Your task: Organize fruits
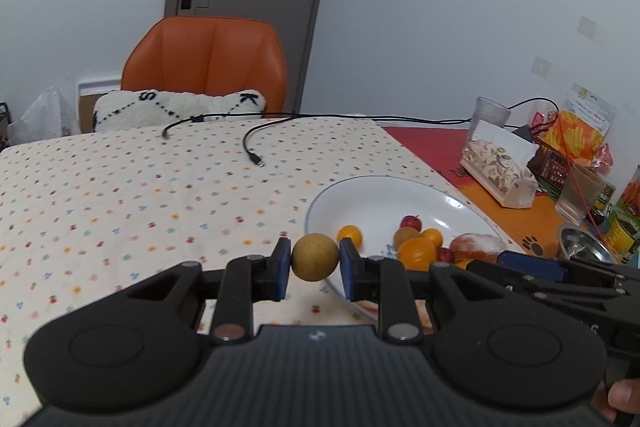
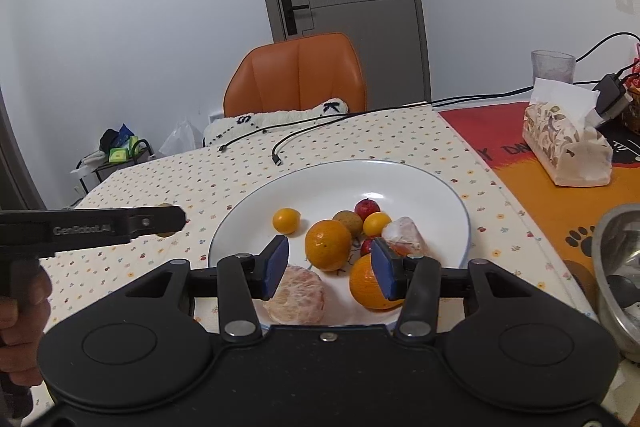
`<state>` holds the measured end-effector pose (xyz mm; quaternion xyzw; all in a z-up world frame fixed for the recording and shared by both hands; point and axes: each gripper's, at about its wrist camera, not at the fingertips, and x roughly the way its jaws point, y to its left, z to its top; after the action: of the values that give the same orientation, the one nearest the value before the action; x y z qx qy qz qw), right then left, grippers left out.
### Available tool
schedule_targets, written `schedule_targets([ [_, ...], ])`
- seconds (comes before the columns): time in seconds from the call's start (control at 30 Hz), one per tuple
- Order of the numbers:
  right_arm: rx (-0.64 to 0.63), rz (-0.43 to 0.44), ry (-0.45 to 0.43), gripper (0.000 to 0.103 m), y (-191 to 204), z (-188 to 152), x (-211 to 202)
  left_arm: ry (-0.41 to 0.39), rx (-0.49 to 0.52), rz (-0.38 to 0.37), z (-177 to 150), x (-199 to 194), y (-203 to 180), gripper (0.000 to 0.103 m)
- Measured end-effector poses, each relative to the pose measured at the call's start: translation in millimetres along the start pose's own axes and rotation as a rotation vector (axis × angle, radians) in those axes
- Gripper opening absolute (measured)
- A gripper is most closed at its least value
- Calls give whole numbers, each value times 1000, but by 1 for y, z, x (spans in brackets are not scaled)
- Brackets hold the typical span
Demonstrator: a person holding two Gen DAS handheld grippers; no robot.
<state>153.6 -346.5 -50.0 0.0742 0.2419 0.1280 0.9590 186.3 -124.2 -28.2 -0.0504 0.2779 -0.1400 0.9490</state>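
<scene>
Here the left tongs [image 1: 315,264] clamp a round tan-brown fruit [image 1: 315,257] over the dotted-cloth worktop [image 1: 120,195], at nine o'clock of the white round plate [image 2: 420,183]; the right tongs [image 2: 329,267] stand apart above its oranges [image 2: 328,245], perhaps touching none.

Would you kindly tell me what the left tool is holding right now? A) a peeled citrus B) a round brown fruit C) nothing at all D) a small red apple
B: in the left wrist view the left tool has its blue pads pressed on either side of a round brown fruit, beside the white plate.
</scene>
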Motion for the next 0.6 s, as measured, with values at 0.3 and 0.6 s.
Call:
schedule_targets([
  [0.3, 8, 18, -11, 50, -1, -1, -5, -14, 30, 4, 5, 5, -14, 27],
  [0.6, 9, 35, -8, 53, 3, -4, -5, -23, 4, 51, 4, -6, -1, 52],
])
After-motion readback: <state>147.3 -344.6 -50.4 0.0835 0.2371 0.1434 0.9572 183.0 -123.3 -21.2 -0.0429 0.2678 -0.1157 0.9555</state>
